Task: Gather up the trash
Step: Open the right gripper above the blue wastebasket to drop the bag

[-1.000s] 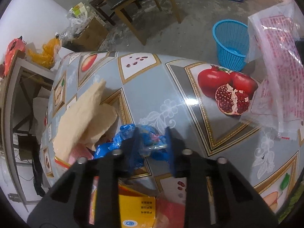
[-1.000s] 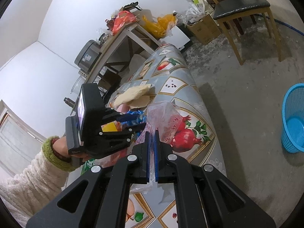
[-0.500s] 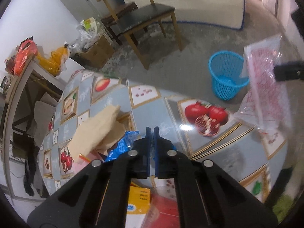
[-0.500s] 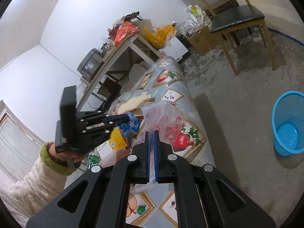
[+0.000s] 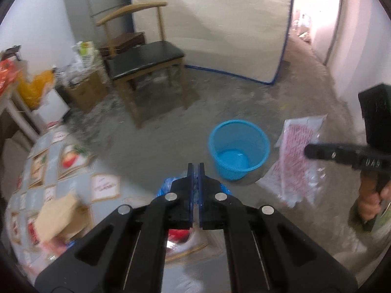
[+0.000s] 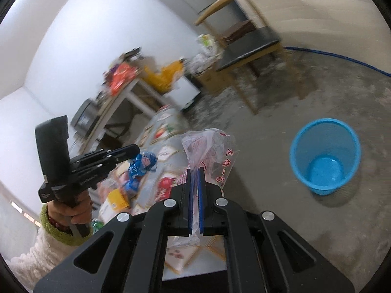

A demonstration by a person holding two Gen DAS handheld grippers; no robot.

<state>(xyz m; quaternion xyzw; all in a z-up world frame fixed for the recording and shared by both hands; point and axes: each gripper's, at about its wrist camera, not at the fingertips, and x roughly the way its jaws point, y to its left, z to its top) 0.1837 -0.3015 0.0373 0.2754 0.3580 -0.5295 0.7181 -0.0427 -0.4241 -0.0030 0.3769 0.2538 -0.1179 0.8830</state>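
You have a table [image 5: 136, 190] with a fruit-print cloth bearing tan paper [image 5: 57, 211], a yellow box [image 6: 119, 199] and wrappers. Your blue basket [image 5: 238, 150] and a chair [image 5: 144, 59] stand on the concrete floor [image 5: 244, 102].

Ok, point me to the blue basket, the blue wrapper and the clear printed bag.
blue basket [image 6: 325, 156]: right wrist view, inner wall.
blue wrapper [image 6: 143, 163]: right wrist view, crumpled middle.
clear printed bag [image 5: 297, 161]: left wrist view, red-printed face.

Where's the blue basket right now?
The blue basket stands empty on the concrete floor, right of the table in the right wrist view. In the left wrist view it is just beyond the left gripper.
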